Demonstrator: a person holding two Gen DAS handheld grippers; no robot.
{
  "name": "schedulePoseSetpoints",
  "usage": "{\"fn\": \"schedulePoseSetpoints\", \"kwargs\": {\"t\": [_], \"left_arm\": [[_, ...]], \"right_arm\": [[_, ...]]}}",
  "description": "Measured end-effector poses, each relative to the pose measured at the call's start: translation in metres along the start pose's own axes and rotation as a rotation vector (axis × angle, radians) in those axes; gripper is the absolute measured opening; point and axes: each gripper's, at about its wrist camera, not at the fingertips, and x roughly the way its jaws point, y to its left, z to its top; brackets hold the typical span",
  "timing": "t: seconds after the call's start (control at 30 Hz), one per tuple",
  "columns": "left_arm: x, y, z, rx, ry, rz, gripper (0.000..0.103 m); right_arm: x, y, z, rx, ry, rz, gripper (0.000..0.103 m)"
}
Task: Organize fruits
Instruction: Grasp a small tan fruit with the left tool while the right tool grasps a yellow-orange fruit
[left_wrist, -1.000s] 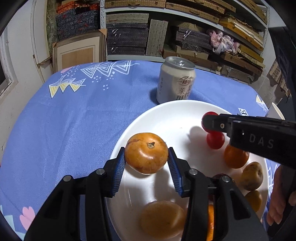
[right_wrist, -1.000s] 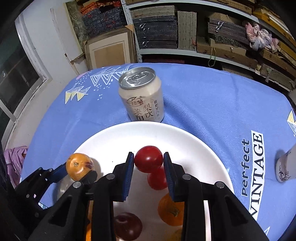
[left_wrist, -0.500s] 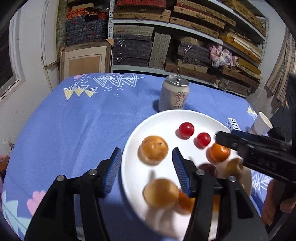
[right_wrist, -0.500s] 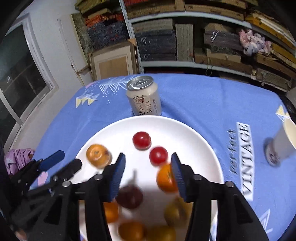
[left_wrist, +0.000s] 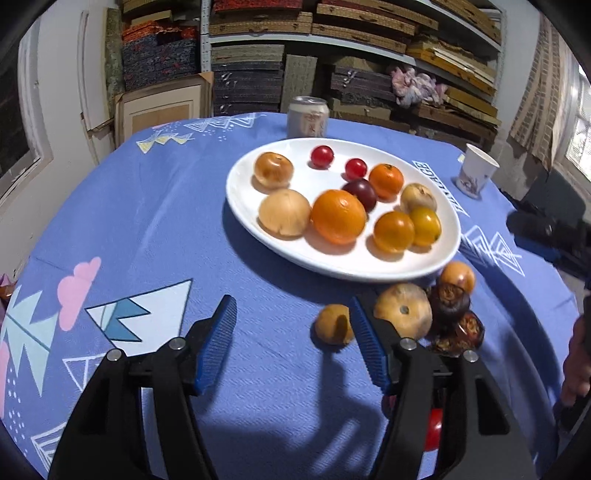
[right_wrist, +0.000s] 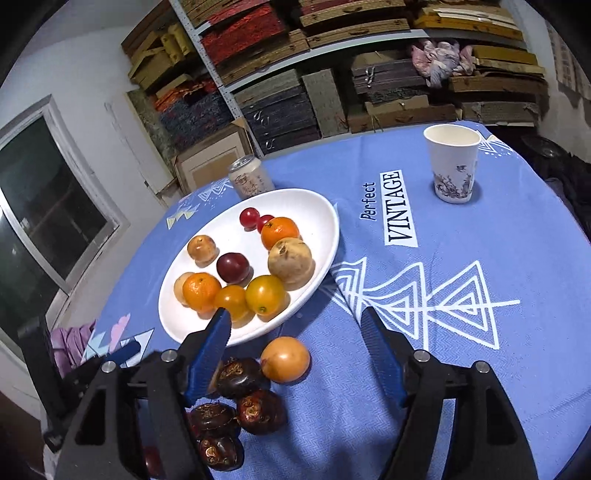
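A white plate (left_wrist: 240, 195) (right_wrist: 325, 236) on the blue tablecloth holds several fruits: two red cherry tomatoes (left_wrist: 322, 156), oranges (left_wrist: 338, 216), a dark plum (right_wrist: 232, 266) and tan fruits. Loose fruits lie on the cloth in front of the plate: a small tan one (left_wrist: 332, 325), a larger tan one (left_wrist: 404, 312), an orange-yellow one (right_wrist: 285, 359) and several dark brown ones (right_wrist: 238, 376). My left gripper (left_wrist: 291, 343) is open and empty above the cloth near them. My right gripper (right_wrist: 295, 354) is open and empty above the loose fruits.
A drink can (left_wrist: 307, 116) (right_wrist: 250, 180) stands behind the plate. A paper cup (right_wrist: 453, 162) (left_wrist: 476, 170) stands on the right. Shelves of stacked boxes fill the back wall. The table edge curves close at the left and right.
Both grippers let go of their fruits on the plate, opened and pulled back toward the near side of the table. The loose fruits in front of the plate have come into view.
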Motion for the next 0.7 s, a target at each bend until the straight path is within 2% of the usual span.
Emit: {"fn": "schedulePoseSetpoints", "kwargs": {"t": [0.13,0.27,0.47,0.6,0.7], "left_arm": [[0.01,-0.007,-0.004,0.044,0.028,-0.025,0.062],[0.024,-0.015,-0.009,0.088,0.071,-0.006,0.062],[0.031,-0.007,-0.005,0.034,0.088,0.003,0.063],[0.032,0.001,-0.003,0.01,0.092,0.005,0.055],[0.031,0.003,-0.002,0.017,0.084,0.01,0.053]], "right_arm": [[0.004,-0.007,0.001,0.027,0.002,0.007,0.077],[0.008,-0.012,0.0,0.046,0.015,-0.005,0.082],[0.005,-0.014,-0.001,0.055,0.003,-0.015,0.086],[0.005,-0.014,0.0,0.059,0.002,-0.013,0.086],[0.006,-0.013,-0.001,0.056,0.007,-0.012,0.086]]}}
